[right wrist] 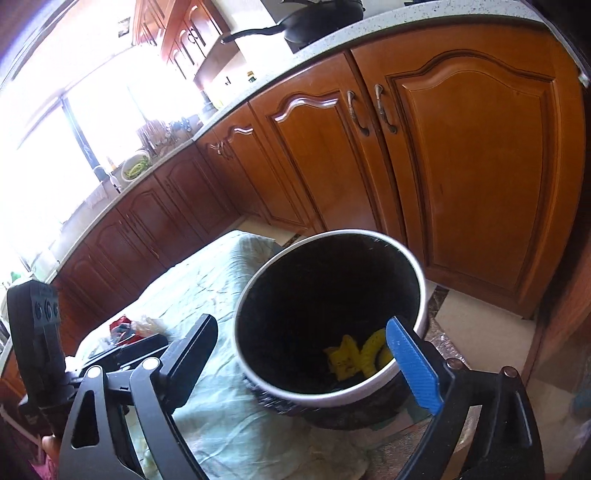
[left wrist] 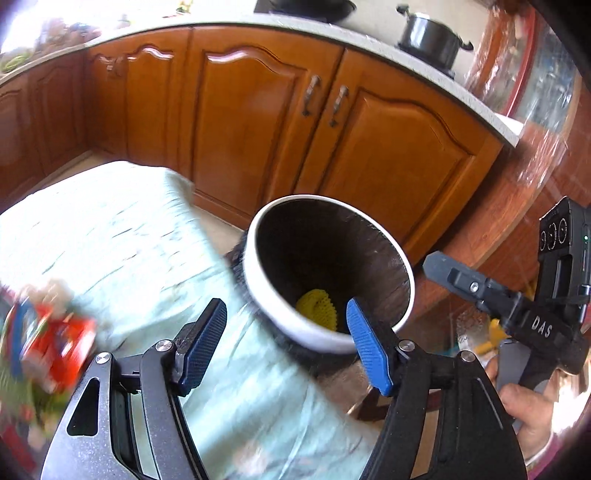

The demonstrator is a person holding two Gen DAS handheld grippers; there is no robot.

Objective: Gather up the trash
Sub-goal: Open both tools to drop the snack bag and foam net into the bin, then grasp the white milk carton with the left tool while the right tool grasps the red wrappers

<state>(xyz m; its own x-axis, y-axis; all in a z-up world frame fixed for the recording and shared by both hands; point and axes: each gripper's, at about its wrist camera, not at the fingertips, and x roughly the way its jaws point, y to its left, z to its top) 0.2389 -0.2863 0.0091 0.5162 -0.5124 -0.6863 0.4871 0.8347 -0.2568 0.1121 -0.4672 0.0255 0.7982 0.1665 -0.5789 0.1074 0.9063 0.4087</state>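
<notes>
A round bin [left wrist: 295, 330] with a white rim and a dark inside stands at the edge of the table, which is draped in pale green cloth [left wrist: 110, 236]. Crumpled yellow trash [left wrist: 317, 308] lies at its bottom, also seen in the right wrist view as yellow trash [right wrist: 354, 356] inside the bin [right wrist: 332, 397]. My left gripper [left wrist: 286, 310] hovers just before the bin's near rim, open and empty. My right gripper [right wrist: 303, 323] is held over the bin's mouth, wide open with nothing between its fingers. Red packaging [left wrist: 55, 347] lies on the cloth to the left.
Brown wooden cabinet doors [left wrist: 258, 122] run close behind the bin under a speckled countertop [left wrist: 424, 70] with a black pot [left wrist: 428, 35] and a pan [right wrist: 317, 18]. A person's hand [left wrist: 524, 406] holds the right gripper's handle. Tiled floor [right wrist: 476, 321] lies right of the bin.
</notes>
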